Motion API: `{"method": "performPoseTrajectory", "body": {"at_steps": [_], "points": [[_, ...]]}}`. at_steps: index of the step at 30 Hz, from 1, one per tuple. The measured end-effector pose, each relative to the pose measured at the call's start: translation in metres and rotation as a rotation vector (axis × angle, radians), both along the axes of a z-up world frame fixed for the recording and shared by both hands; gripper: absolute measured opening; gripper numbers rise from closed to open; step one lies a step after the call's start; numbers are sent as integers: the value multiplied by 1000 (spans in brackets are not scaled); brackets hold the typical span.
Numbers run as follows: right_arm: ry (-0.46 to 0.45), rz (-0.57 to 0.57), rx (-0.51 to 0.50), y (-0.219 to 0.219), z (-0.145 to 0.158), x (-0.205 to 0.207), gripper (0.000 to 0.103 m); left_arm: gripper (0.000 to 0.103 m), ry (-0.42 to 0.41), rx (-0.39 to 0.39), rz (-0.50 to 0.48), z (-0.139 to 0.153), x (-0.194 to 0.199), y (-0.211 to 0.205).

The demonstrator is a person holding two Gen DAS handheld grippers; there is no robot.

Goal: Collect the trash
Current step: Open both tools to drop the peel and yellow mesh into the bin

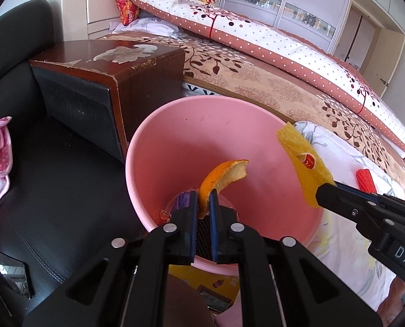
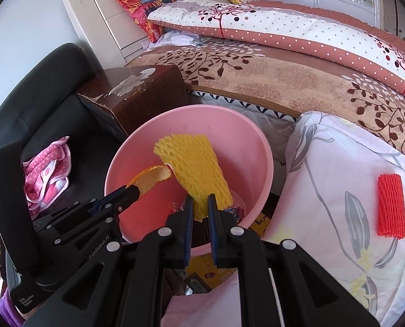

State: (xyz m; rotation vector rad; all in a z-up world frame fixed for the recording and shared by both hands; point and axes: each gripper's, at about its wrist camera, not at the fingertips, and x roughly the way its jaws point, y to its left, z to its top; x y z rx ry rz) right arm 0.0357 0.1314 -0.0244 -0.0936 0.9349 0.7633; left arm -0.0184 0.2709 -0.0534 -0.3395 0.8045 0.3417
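With the left gripper (image 1: 204,199) clamped on the orange peel (image 1: 224,175) and the right gripper (image 2: 201,207) clamped on the yellow foam net (image 2: 194,174), both directly above the pink bin (image 1: 147,147), release each piece squarely over its mouth.

Bedroom in bright daylight, pale wall (image 2: 25,27), cream headboard (image 2: 104,19), bed (image 1: 257,81) with brown leaf-pattern blanket, dotted quilt (image 1: 270,41) on top, worn dark wooden nightstand (image 1: 107,81) beside the bed, black leather seat (image 1: 52,190), white wardrobe (image 1: 284,0) behind.
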Motion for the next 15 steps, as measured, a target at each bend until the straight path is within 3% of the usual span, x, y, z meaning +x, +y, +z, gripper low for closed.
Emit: {"method": "performPoseTrajectory", "body": {"at_steps": [2,3,4,9,13,15], "points": [[-1,1,0,0,0,1,10,20,2,-3,-3,-1,0,0],[-1,1,0,0,0,1,10,36,-2,-7,-3,-1,-1,0],[-1,1,0,0,0,1,10,44,-9,-9,-1,0,-2,0],[-12,9,9,1,2,-1,12,46,-26,-15,3,4,-4,1],[-35,-4,16,-2,5,-3,37,46,-32,-14,6,6,-7,2],[-38,-8,21,-4,5,-4,37,46,-31,-12,6,7,-7,1]]}}
